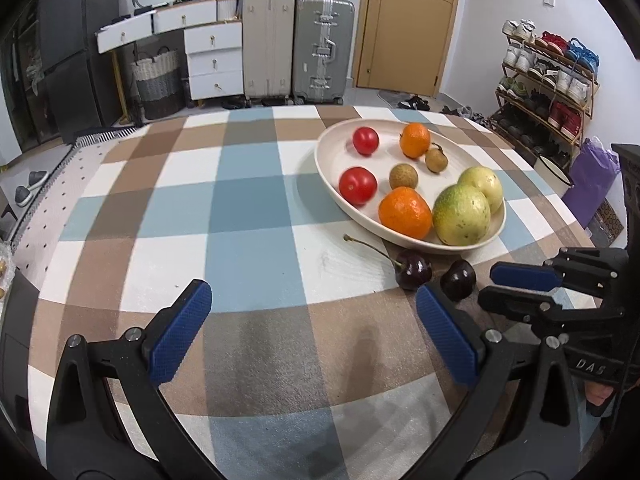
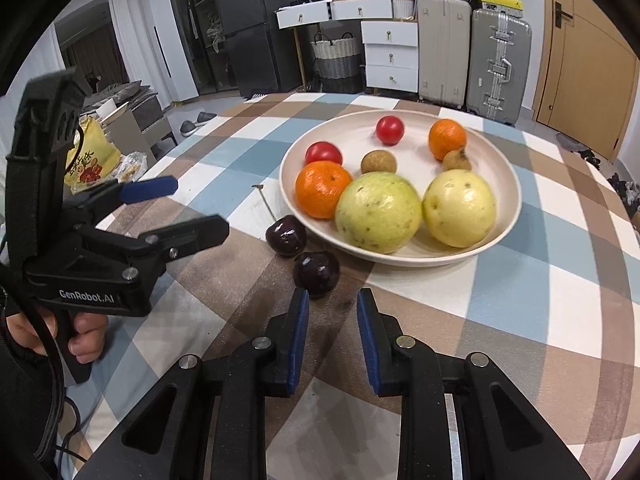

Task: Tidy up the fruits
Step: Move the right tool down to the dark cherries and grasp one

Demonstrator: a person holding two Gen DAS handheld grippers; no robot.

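Observation:
Two dark cherries lie on the checked tablecloth just in front of the cream plate [image 1: 325,168] [image 2: 514,200]: a stemmed cherry [image 1: 414,274] [image 2: 286,235] and a stemless cherry [image 1: 459,280] [image 2: 316,274]. In the plate are two tomatoes [image 2: 390,130], two oranges [image 2: 323,189], two small brown longans [image 2: 378,162] and two green-yellow guavas [image 2: 378,212]. My right gripper [image 2: 333,294] [image 1: 486,286] has its jaws drawn in to a narrow gap with nothing between them. Its tips sit just short of the stemless cherry. My left gripper [image 1: 314,292] [image 2: 202,208] is wide open and empty, left of the cherries.
The table edge runs behind the plate. Suitcases [image 1: 322,50], white drawers [image 1: 214,60] and a door [image 1: 404,24] stand beyond it, and a shoe rack [image 1: 548,80] on the right. A yellow bag [image 2: 92,156] lies off the table's left side. A hand [image 2: 80,336] holds the left gripper's handle.

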